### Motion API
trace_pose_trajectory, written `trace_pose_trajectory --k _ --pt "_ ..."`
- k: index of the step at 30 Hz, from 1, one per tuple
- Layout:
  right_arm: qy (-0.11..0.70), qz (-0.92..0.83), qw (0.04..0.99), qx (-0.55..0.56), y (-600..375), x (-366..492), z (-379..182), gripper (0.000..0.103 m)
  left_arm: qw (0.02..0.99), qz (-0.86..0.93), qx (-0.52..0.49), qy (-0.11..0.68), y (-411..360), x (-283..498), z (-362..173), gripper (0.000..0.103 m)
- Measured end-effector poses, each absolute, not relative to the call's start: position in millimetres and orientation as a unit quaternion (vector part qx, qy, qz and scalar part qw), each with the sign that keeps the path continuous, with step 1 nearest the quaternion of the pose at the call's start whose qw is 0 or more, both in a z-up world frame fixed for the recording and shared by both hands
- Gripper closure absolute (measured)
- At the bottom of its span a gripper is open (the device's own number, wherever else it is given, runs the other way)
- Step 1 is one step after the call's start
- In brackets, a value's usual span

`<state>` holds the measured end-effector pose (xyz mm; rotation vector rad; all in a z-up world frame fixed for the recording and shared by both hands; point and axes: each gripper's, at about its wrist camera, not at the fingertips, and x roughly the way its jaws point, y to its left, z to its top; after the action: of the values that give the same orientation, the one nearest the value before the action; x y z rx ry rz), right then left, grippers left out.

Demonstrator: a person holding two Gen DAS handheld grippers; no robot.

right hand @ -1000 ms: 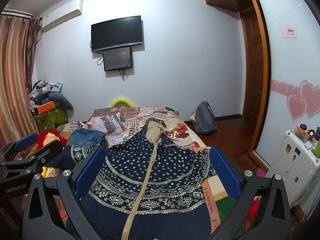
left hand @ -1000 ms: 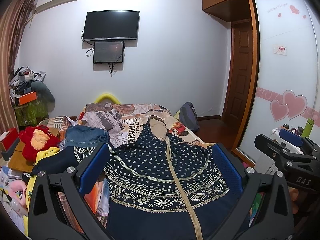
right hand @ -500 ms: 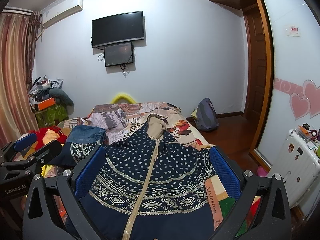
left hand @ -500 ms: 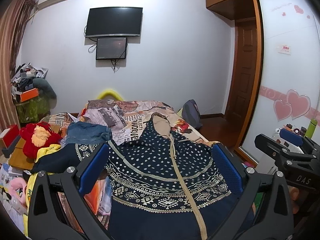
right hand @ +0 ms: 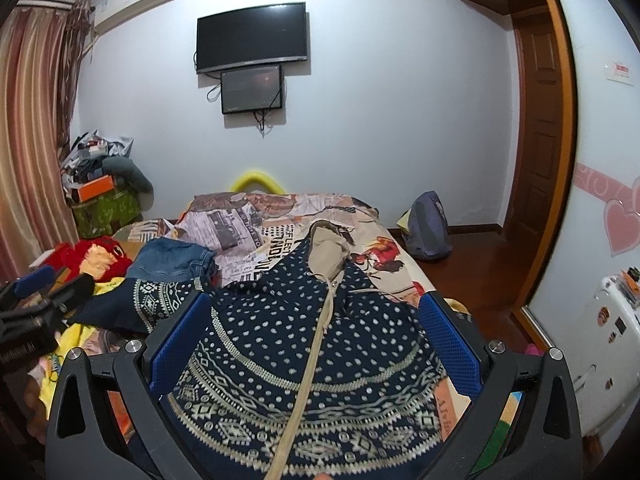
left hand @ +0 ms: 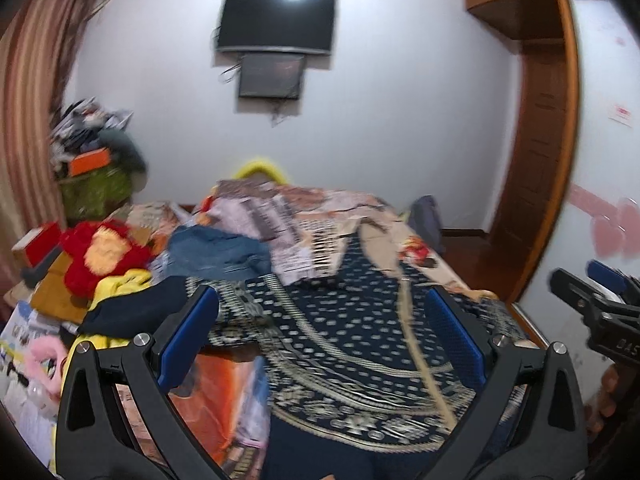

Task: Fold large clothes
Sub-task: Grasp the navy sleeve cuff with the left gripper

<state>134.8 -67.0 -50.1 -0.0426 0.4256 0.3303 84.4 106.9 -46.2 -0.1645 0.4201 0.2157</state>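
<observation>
From the left wrist, blurred, the left gripper (left hand: 320, 320) had its fingers spread wide above the hooded jacket (left hand: 352, 332) on the bed (left hand: 304, 208). From the right wrist, the right gripper (right hand: 316, 320) gaped likewise over the jacket, jeans (right hand: 172, 258) beside it.

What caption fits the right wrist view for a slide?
Open right gripper above a navy patterned zip-up hooded garment spread on the bed, folded blue jeans beside it.
</observation>
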Motion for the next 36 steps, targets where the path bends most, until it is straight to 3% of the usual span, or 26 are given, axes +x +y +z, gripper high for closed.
trace_pose_trajectory --k 8,21,25,30,36 --pt "0.256 0.168 0.952 -0.029 -44.7 188.8 -78.9 0.000 0.935 0.181 -0.162 0.259 218.4 115.8 -92.4 0.000" --pt "0.384 0.183 0.905 -0.027 -12.9 271.3 -150.3 0.000 0.818 0.244 -0.387 0.348 421.5 123.9 -236.4 0.000" --pt "0.395 0.182 0.898 -0.059 0.4 283.3 -161.9 0.000 0.794 0.216 -0.450 0.346 452.4 119.2 -263.9 0.001" --pt "0.399 0.187 0.894 -0.087 16.6 288.5 -171.7 0.000 0.777 0.203 -0.493 0.335 478.2 120.0 -284.9 0.010" --pt "0.407 0.195 0.883 -0.127 37.5 283.7 -184.0 0.000 0.784 0.245 -0.461 0.337 487.8 140.0 -289.8 0.012"
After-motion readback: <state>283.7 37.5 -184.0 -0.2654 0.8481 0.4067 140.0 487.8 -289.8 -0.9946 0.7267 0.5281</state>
